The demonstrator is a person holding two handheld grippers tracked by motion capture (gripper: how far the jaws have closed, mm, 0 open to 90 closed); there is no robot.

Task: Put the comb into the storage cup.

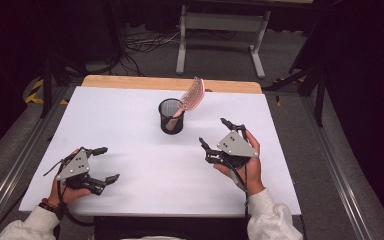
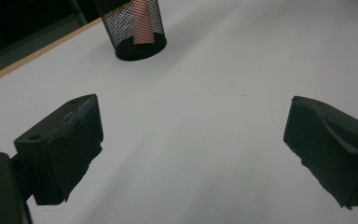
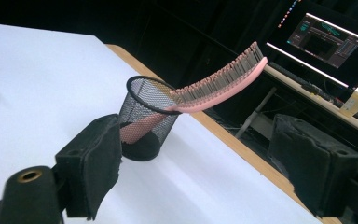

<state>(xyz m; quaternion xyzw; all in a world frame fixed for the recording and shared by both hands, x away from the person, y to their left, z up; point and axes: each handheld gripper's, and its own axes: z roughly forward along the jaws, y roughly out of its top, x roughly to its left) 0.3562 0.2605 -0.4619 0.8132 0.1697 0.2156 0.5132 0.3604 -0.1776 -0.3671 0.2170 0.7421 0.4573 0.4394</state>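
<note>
Hairbrush [image 1: 192, 95] handle-down in mesh cup [image 1: 171, 116], head up-right.

You had no legible text, label, brand, number or sign before you. The monitor [image 3: 328, 39] behind the table, seen in the right gripper view, displayed coloured lines too small and blurred to read.

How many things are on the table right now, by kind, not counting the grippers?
Mesh cup: 1
Pink hairbrush, handle down in the cup: 1
Total: 2
</note>
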